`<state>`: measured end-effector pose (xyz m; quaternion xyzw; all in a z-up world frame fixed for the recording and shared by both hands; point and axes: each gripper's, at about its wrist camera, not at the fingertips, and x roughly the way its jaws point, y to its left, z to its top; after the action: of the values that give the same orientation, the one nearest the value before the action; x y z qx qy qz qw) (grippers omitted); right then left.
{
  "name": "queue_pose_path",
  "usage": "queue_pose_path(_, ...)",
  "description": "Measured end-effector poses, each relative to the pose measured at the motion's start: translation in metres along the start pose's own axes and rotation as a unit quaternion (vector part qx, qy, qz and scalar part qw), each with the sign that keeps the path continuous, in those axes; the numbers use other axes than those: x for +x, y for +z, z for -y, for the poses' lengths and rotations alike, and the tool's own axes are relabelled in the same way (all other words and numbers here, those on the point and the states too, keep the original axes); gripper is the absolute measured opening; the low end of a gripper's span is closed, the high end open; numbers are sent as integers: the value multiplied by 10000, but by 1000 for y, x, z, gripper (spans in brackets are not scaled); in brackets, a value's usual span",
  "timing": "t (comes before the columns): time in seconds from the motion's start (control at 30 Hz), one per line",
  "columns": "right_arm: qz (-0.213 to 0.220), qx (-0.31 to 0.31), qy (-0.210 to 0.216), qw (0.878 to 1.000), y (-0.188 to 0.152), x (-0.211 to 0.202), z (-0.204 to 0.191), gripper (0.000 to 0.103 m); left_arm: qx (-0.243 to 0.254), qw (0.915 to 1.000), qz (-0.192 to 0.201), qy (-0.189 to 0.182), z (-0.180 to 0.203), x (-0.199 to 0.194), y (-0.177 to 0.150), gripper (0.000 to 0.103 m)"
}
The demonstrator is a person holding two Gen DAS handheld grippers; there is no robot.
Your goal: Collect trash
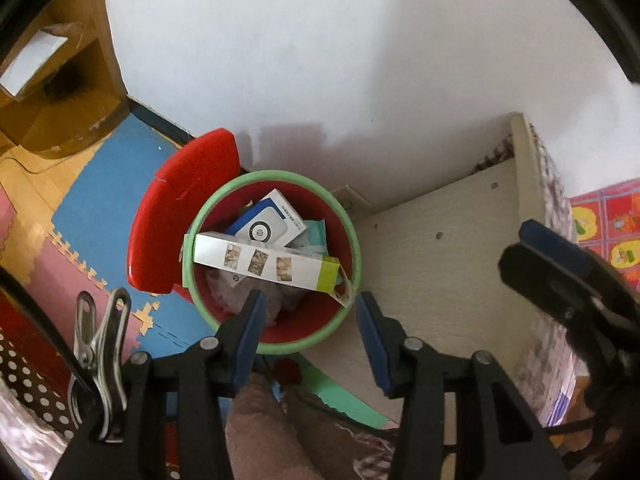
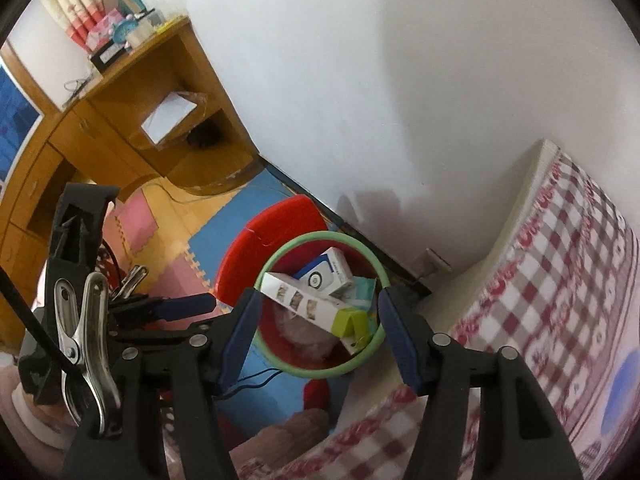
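Two grippers: left [image 1: 308, 332] and right [image 2: 320, 336], jaws apart, empty.
Bin [image 1: 208, 208]: holds boxes [image 1: 264, 260], lid [image 1: 180, 208] up.

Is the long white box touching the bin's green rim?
Touching. In the left wrist view the long white box lies across the bin, its ends resting on the green rim at both sides.

White wall [image 2: 360, 60], foam-tiled floor [image 2: 224, 220]
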<state>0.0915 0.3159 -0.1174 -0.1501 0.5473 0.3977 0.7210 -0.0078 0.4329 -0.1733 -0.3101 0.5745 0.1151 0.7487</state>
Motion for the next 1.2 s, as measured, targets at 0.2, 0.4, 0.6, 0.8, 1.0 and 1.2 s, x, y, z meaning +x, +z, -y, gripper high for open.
queue_pose_path(0.2,179,217,146,9995,-11,-35,-3,63,-31,9985,253,482,14,-42,-9,49)
queue_pose_path(0.4,228,400,244,9986,-26,-63,-6,63,-63,9974,447,570,26,-82,-21,49)
queue_pose_path(0.6,172,541,325,9979,-43,-78,-7,63,-123,9969,522,574,40,-110,-29,51)
queue_pose_path(0.8,188,627,223,9976,-54,-85,-4,63,44,9955,539,783,55,-122,-39,54)
queue_pose_path(1.0,104,664,222,9975,-65,-83,-7,63,37,9943,525,924,52,-120,-48,54)
queue_pose_path(1.2,88,717,232,9971,-66,-80,-13,63,17,9948,468,907,47,-117,-53,54)
